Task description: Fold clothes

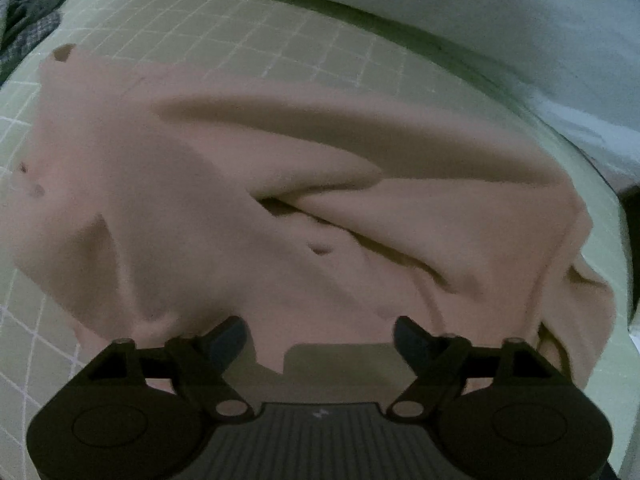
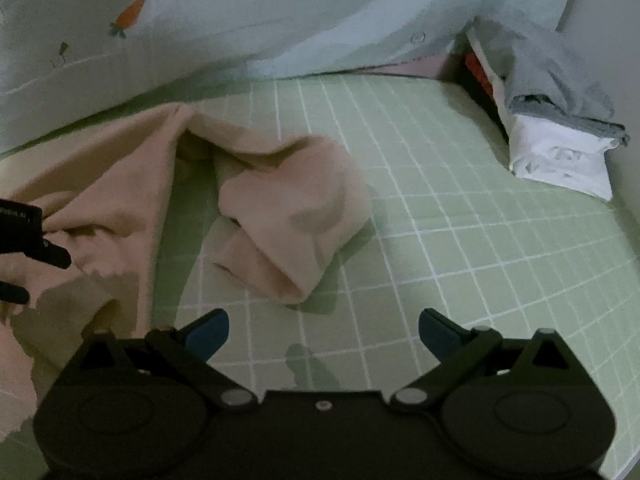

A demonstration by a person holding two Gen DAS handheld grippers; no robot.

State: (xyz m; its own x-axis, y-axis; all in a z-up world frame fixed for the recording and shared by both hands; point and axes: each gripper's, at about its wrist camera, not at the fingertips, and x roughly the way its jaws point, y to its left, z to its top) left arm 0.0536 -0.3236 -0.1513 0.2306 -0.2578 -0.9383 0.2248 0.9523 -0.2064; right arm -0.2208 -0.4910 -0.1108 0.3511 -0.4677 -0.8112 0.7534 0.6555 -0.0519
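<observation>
A pale pink garment [image 1: 240, 184] lies spread and wrinkled on a green checked sheet [image 1: 280, 40]. My left gripper [image 1: 320, 332] is open just above the garment's near edge, holding nothing. In the right wrist view the same garment [image 2: 100, 184] lies at the left, with a sleeve [image 2: 292, 216] folded over itself in the middle. My right gripper [image 2: 324, 332] is open above bare sheet [image 2: 460, 240], a little short of the sleeve. The left gripper [image 2: 24, 256] shows at the left edge, over the garment.
A pale blue quilt with a carrot print [image 2: 200, 20] runs along the far side of the bed. A stack of folded clothes, grey on white [image 2: 556, 120], sits at the far right. A dark checked cloth [image 1: 28, 28] lies at the far left.
</observation>
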